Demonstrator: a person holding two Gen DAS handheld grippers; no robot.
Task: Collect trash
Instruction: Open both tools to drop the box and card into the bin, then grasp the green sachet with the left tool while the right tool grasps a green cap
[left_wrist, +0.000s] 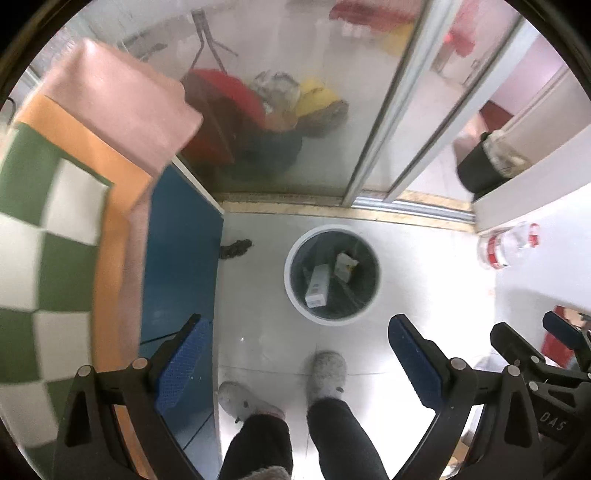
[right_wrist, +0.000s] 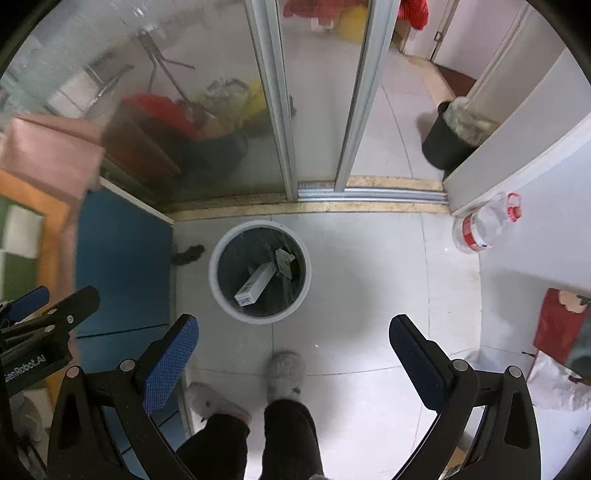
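fingers: left gripper (left_wrist: 295, 363) and right gripper (right_wrist: 293, 360) spread, empty
bin (right_wrist: 226, 295): frame centre, box (right_wrist: 256, 284) inside
bottle (right_wrist: 484, 227): right edge, likely next trash

Stuff behind the frosted glass door (right_wrist: 207, 122) is just red and yellow smears. Checkered cloth (left_wrist: 44, 229) is motion-blurred and cut off at the left edge. Can't read the box (right_wrist: 255, 284) in the bin (right_wrist: 221, 291).
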